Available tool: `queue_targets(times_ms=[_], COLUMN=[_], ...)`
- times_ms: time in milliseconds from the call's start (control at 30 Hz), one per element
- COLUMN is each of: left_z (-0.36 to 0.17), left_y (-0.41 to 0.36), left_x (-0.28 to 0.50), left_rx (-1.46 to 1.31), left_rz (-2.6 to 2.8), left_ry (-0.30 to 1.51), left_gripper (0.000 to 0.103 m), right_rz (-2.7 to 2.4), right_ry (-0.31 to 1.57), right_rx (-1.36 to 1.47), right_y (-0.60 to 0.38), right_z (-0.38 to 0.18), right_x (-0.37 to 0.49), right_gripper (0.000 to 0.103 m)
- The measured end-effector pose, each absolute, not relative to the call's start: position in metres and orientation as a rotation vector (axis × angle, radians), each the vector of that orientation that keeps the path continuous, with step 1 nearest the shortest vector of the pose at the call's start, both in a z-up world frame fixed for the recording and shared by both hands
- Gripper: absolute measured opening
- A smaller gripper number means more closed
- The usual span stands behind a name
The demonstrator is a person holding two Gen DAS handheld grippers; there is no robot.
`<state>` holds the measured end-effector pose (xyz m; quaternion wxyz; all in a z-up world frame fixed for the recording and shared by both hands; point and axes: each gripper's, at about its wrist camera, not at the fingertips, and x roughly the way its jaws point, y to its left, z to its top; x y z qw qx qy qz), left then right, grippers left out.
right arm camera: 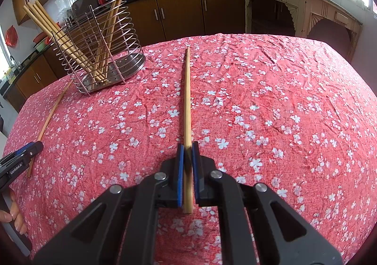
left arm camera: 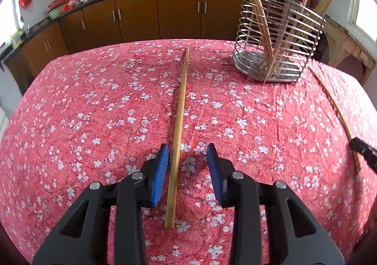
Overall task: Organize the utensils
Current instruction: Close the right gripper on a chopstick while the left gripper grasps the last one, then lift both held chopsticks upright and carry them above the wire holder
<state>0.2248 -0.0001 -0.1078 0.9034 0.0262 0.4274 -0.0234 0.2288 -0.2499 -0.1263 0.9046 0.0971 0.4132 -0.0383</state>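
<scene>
"GenRobot.AI" on left tongs (right arm camera: 35,147)

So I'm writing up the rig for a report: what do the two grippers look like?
Both match: the left gripper and right gripper have black plastic bodies with triangular cut-outs, round silver pivot pins, and ribbed blue pads. White lettering marks the left gripper's side in the right wrist view.
</scene>
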Motion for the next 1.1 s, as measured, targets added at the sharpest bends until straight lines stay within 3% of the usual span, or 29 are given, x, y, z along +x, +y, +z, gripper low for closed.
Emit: queue_targets(times_ms=[333, 533, 867, 1100], left_z=[-0.108, -0.107, -0.101, -0.063], left_y=[-0.002, 0.004, 0.013, 0.022], left_x=[0.219, 0.216, 0.201, 0.183], left_rx=[0.064, 0.055, 0.035, -0.014], left_rz=[-0.048, -0.031, -0.062, -0.114], left_ry=[0.884, 0.882, 0.869, 0.75], left_gripper=[0.033, 0.008, 0.007, 0.007], right_rz=[-0.072, -0.068, -0.082, -0.079], right_ry=[0.856, 0.855, 0.792, 0.686], right_rx=[0.184, 0.192, 0.142, 0.133], right_y=[-0.246, -0.247, -0.247, -0.253], right_z=[-0.125, -0.125, -0.11, -0.075], right_x=[0.221, 0.219, 0.204, 0.188], right_gripper=[0.008, 0.008, 0.008, 0.008])
